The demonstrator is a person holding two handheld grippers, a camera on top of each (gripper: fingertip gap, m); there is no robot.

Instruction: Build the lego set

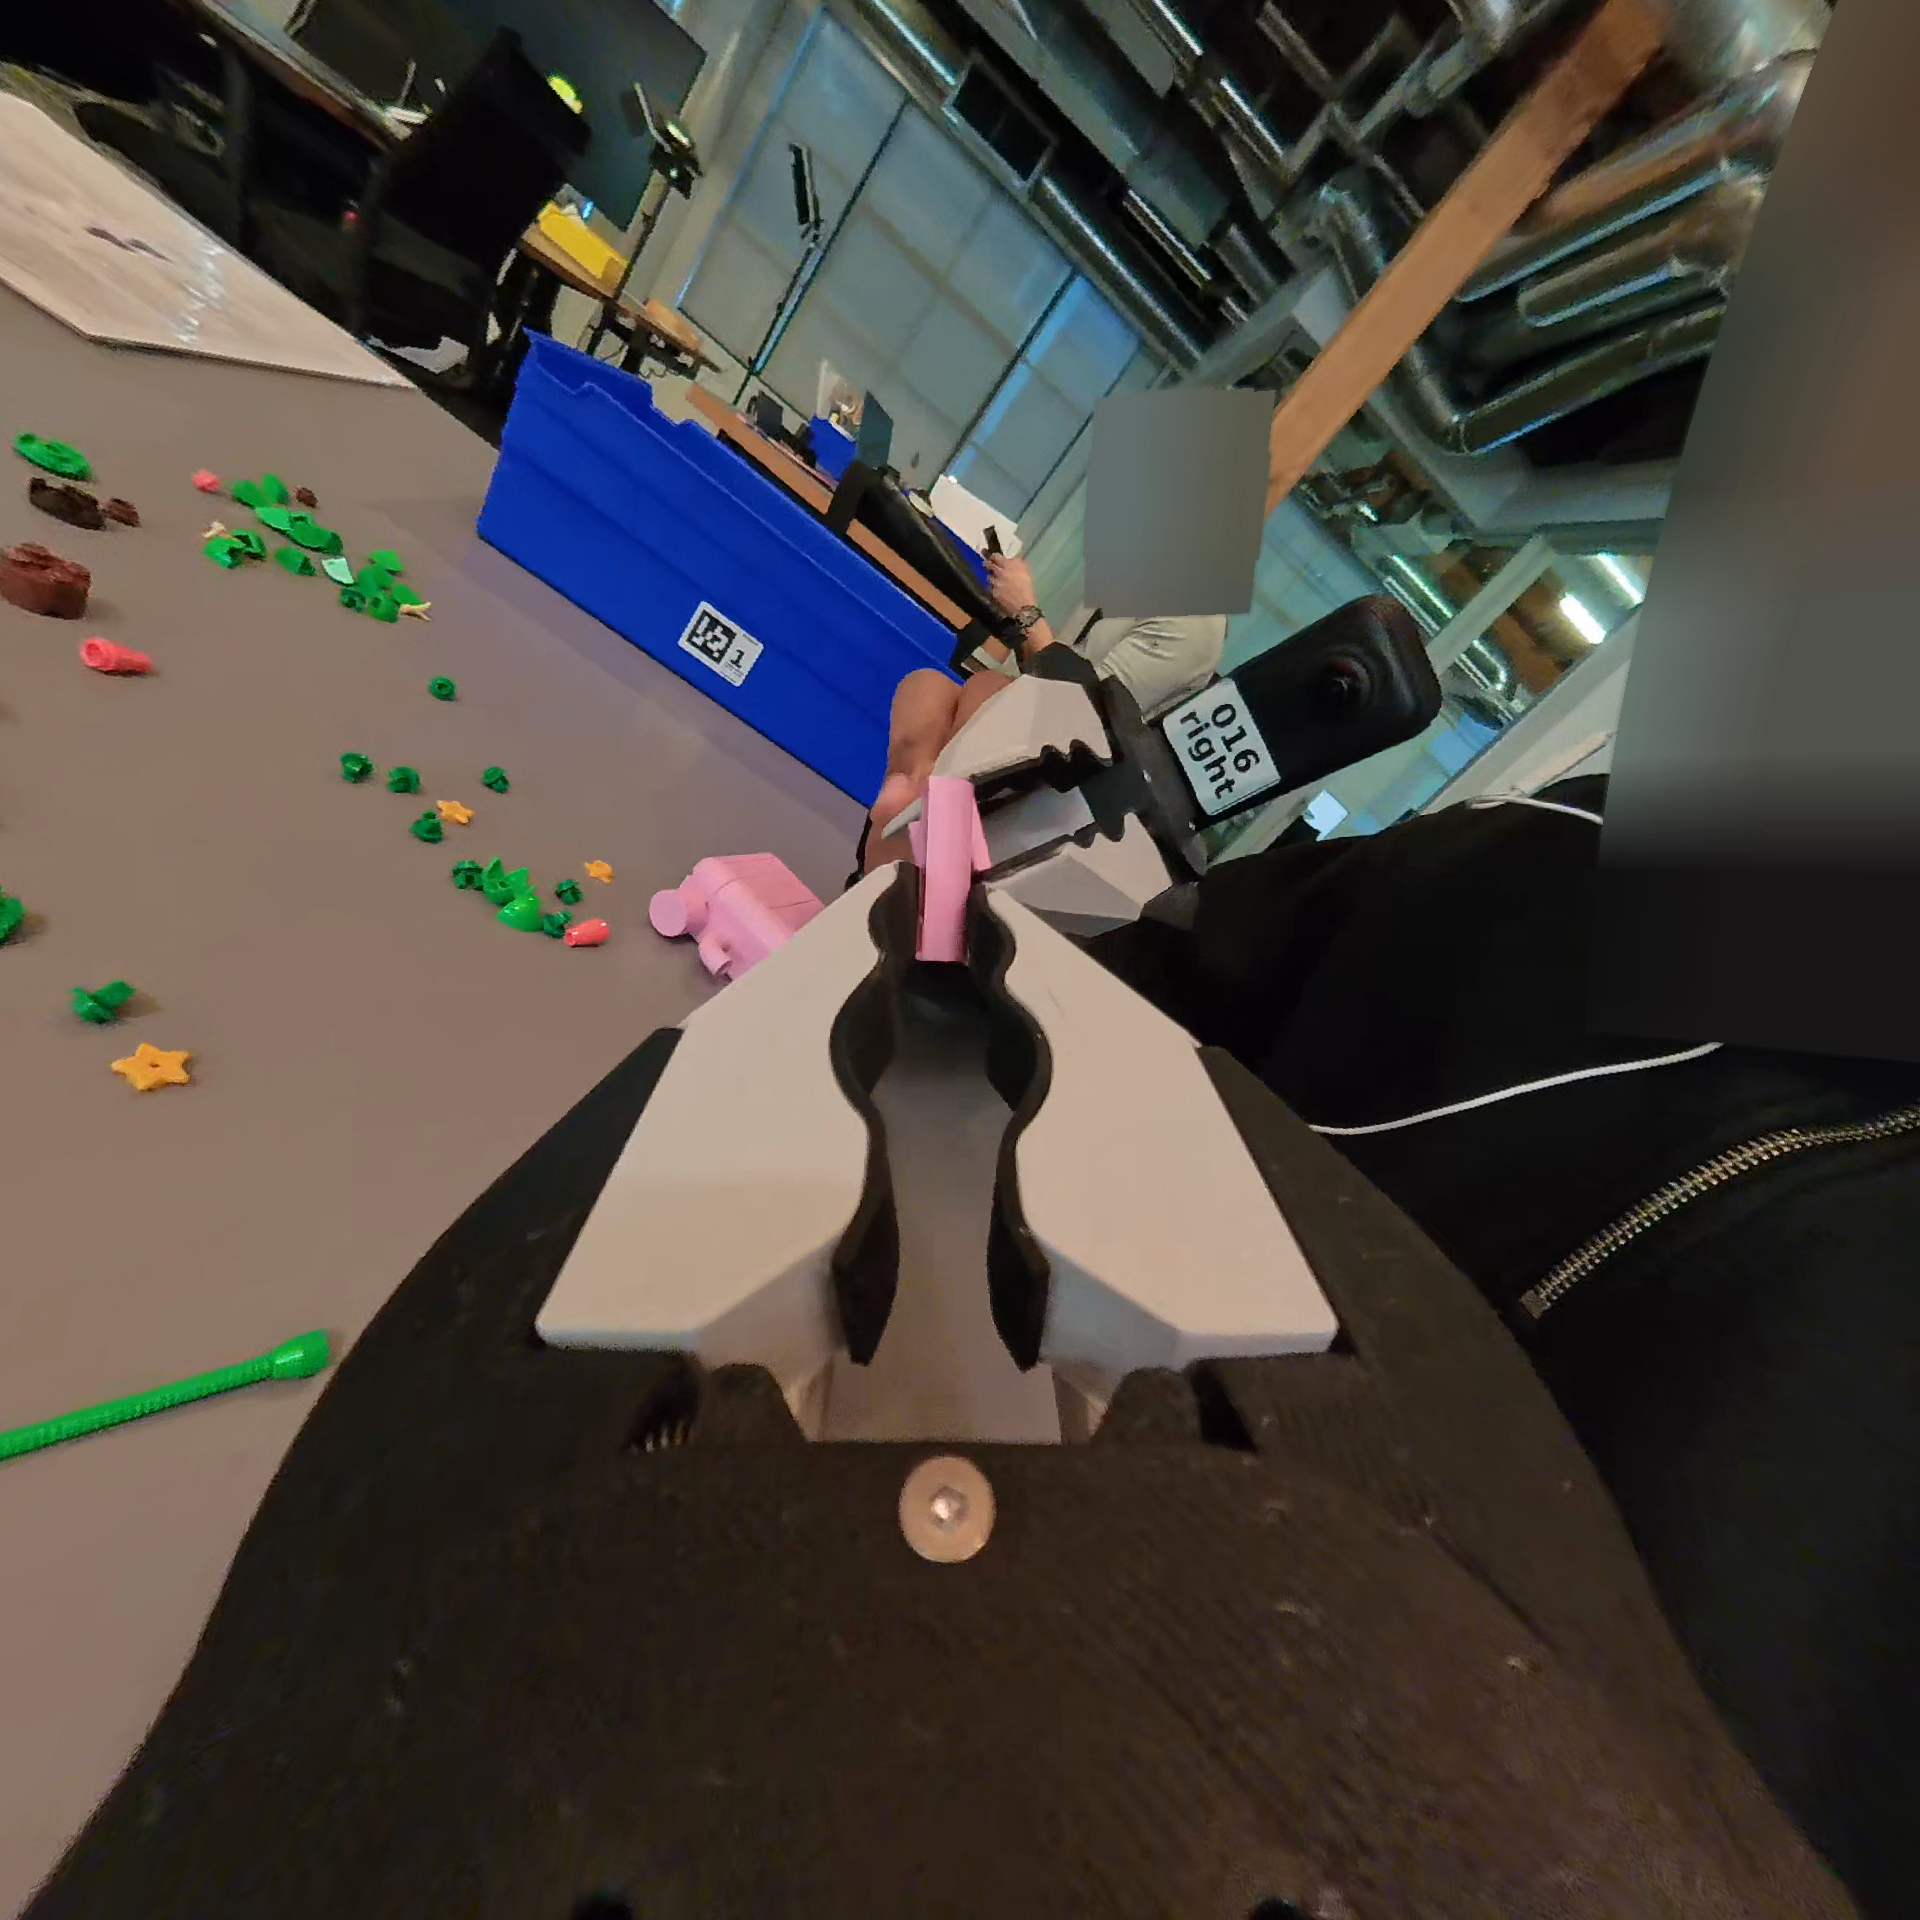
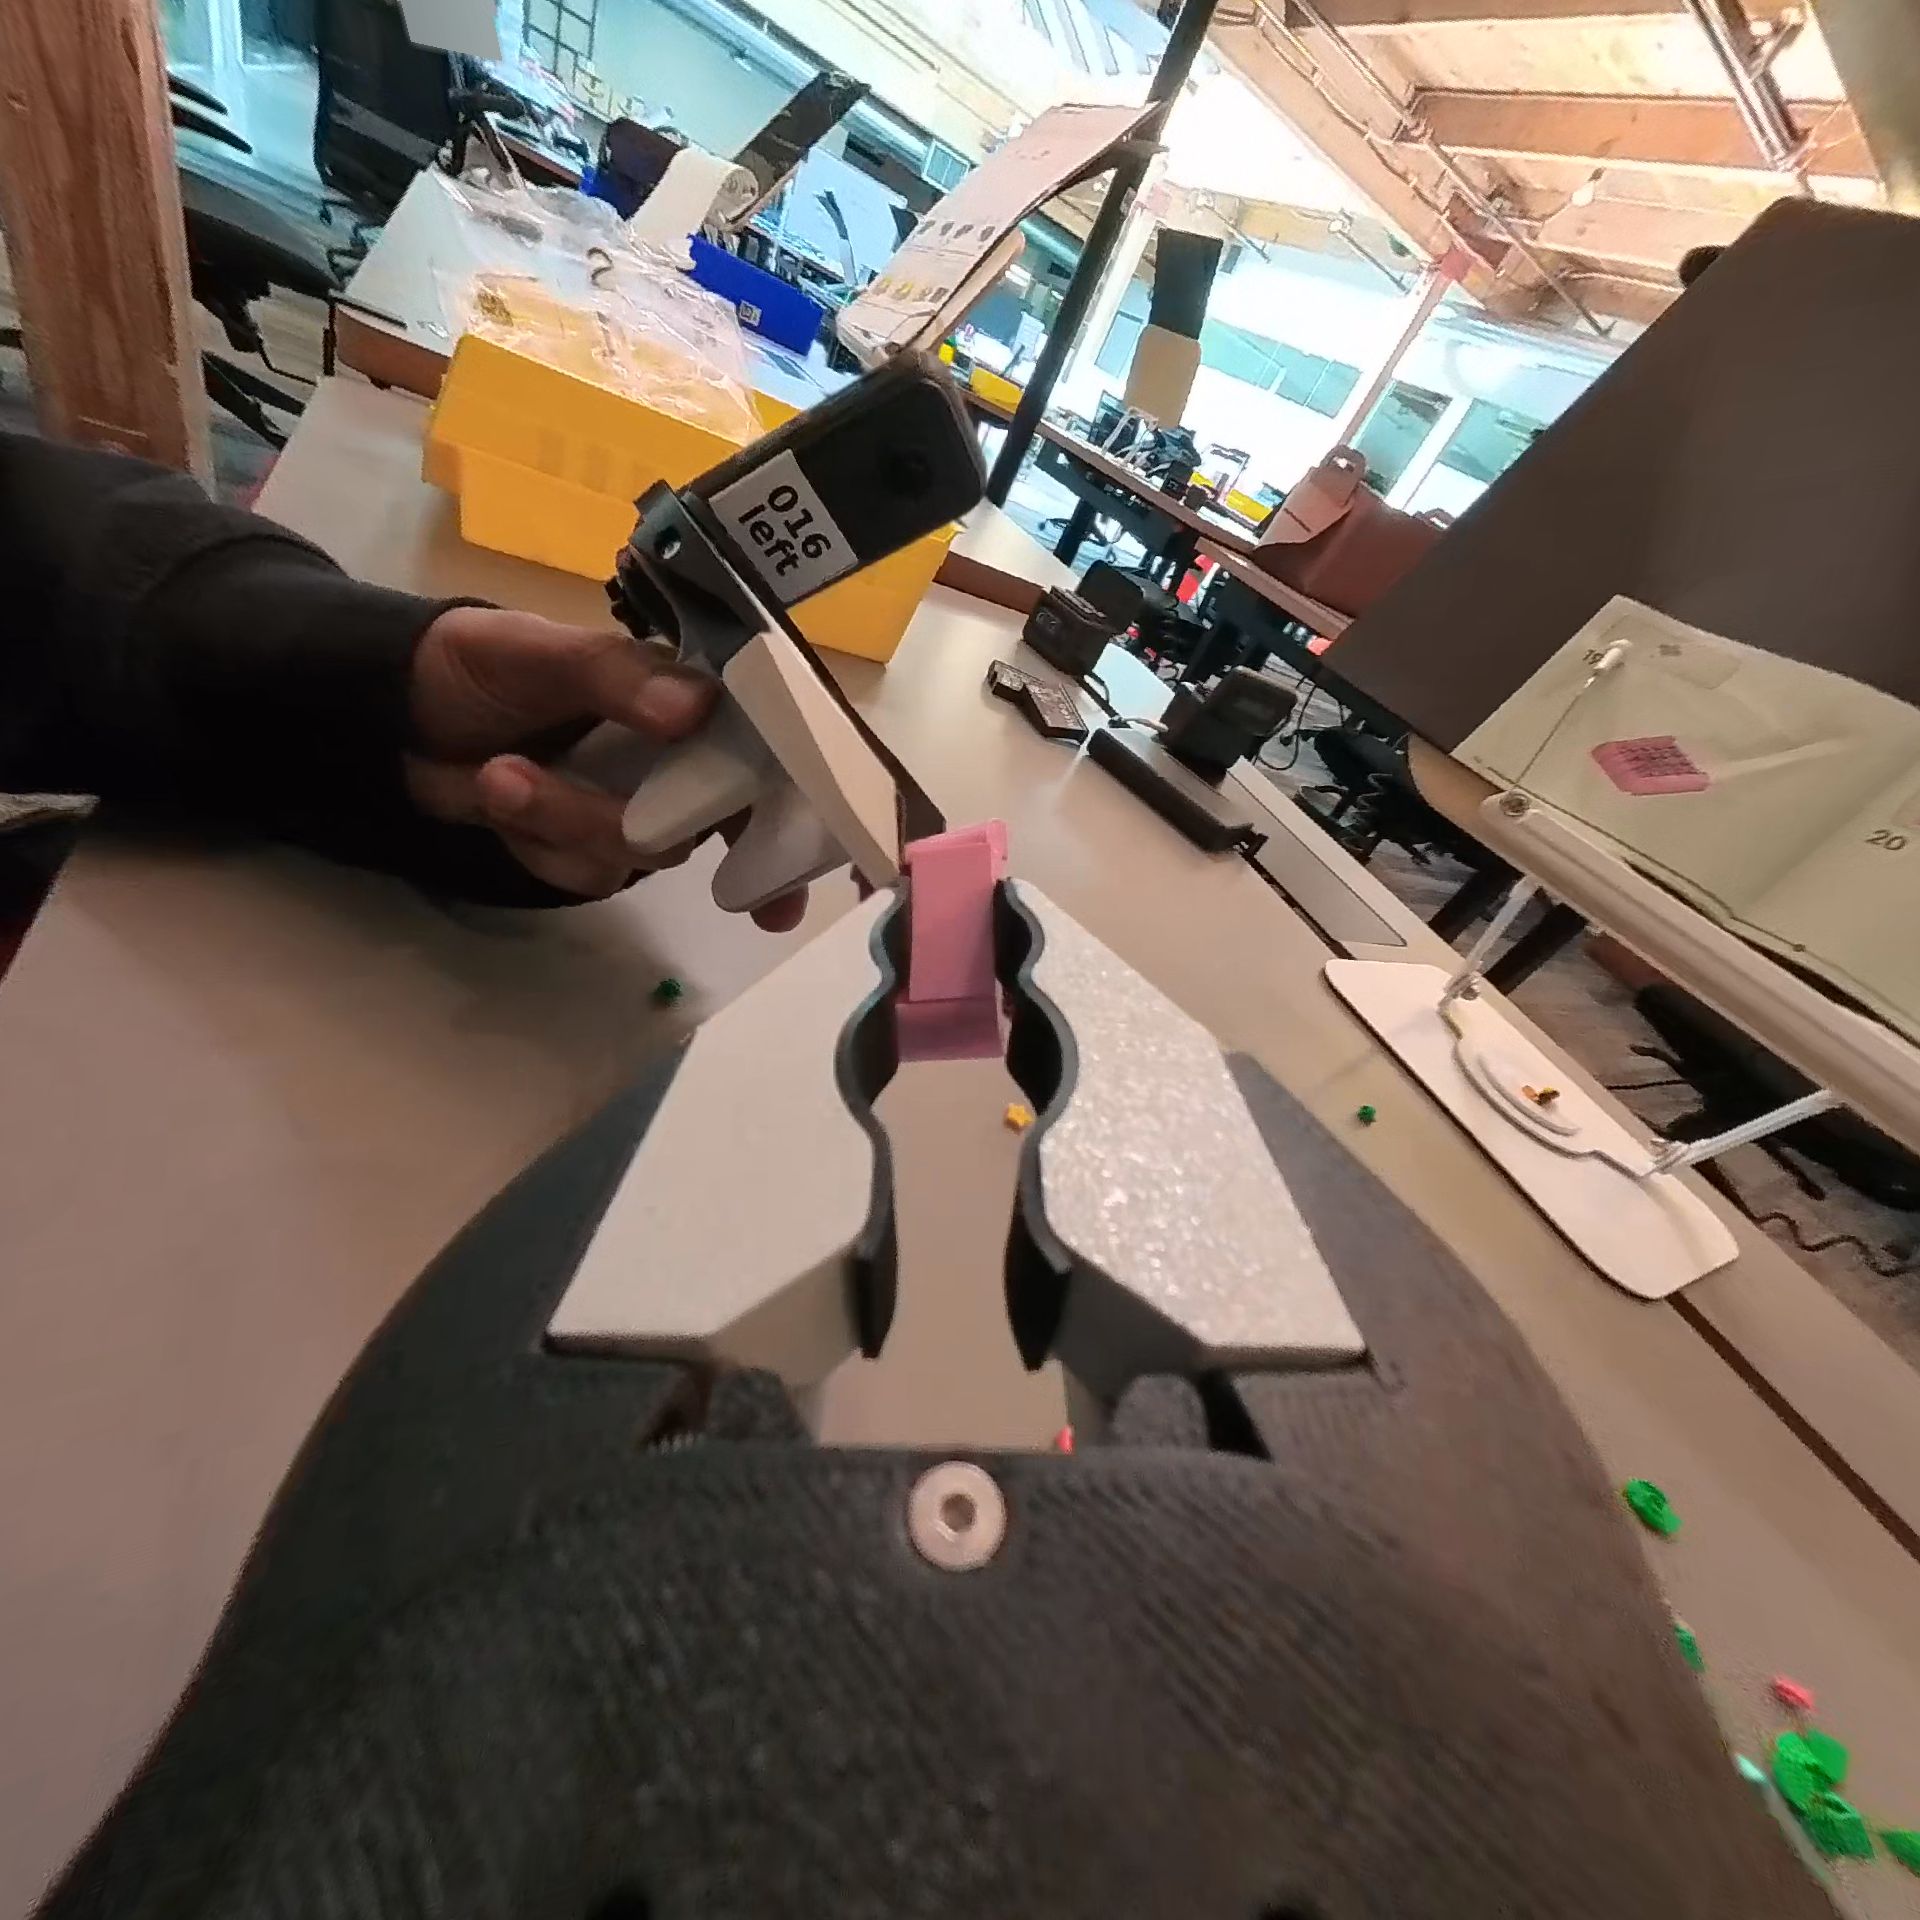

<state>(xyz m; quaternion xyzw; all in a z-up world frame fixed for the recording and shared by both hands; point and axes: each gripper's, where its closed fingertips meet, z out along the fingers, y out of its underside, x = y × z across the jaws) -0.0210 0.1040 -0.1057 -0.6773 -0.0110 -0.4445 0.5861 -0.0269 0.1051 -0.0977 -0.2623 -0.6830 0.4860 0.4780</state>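
A slim pink lego piece (image 1: pixel 943 873) is held up above the grey table (image 1: pixel 312 1143), pinched at once by both tools: the left gripper (image 1: pixel 940 914) has its jaws closed on one end and the right gripper (image 2: pixel 951 935) has its jaws closed on the other, the two meeting nose to nose. Whether it is one piece or two stacked is hard to tell. A pink block assembly (image 1: pixel 732 909) lies just beside them on the table, with small green pieces (image 1: pixel 312 551), an orange star (image 1: pixel 153 1066) and a green stem (image 1: pixel 156 1397) scattered farther off before a blue bin (image 1: pixel 665 582).

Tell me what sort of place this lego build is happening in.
Probably an open-plan lab or workshop in an industrial building. Exposed metal ducts run under the ceiling, rows of work tables stretch back, and storage bins, one blue bin and one yellow bin, sit on the tables.
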